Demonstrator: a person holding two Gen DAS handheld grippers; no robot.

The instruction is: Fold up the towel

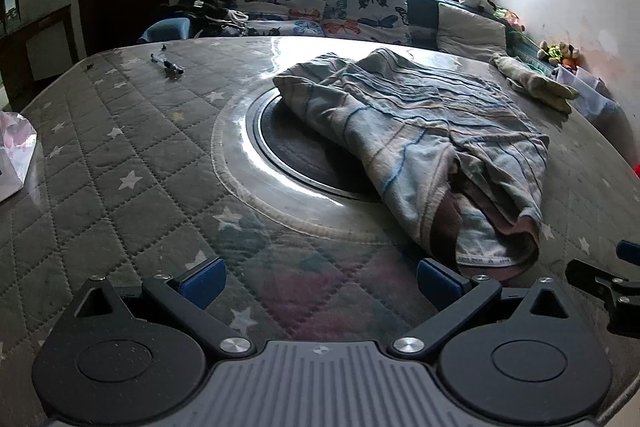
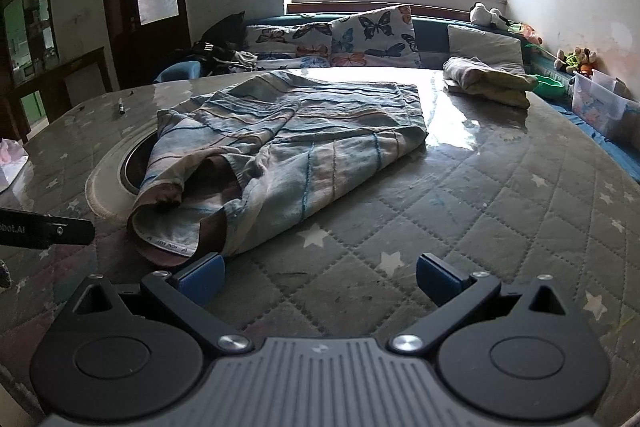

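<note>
A pale blue striped towel (image 1: 416,131) lies rumpled and loosely doubled over on the glass-topped table, partly covering a round dark inset (image 1: 288,147). Its brown-edged near corner (image 1: 488,247) lifts open just beyond my left gripper's right fingertip. My left gripper (image 1: 320,281) is open above the table with nothing between its blue pads. In the right wrist view the towel (image 2: 288,139) lies ahead and to the left, its near corner (image 2: 172,239) close to the left fingertip. My right gripper (image 2: 320,277) is open and empty.
A second folded cloth (image 2: 488,79) sits at the table's far right. A pen (image 1: 168,65) lies far left, a white bag (image 1: 16,155) at the left edge. A sofa with butterfly cushions (image 1: 360,7) runs behind the table. Plastic boxes (image 2: 600,103) stand at right.
</note>
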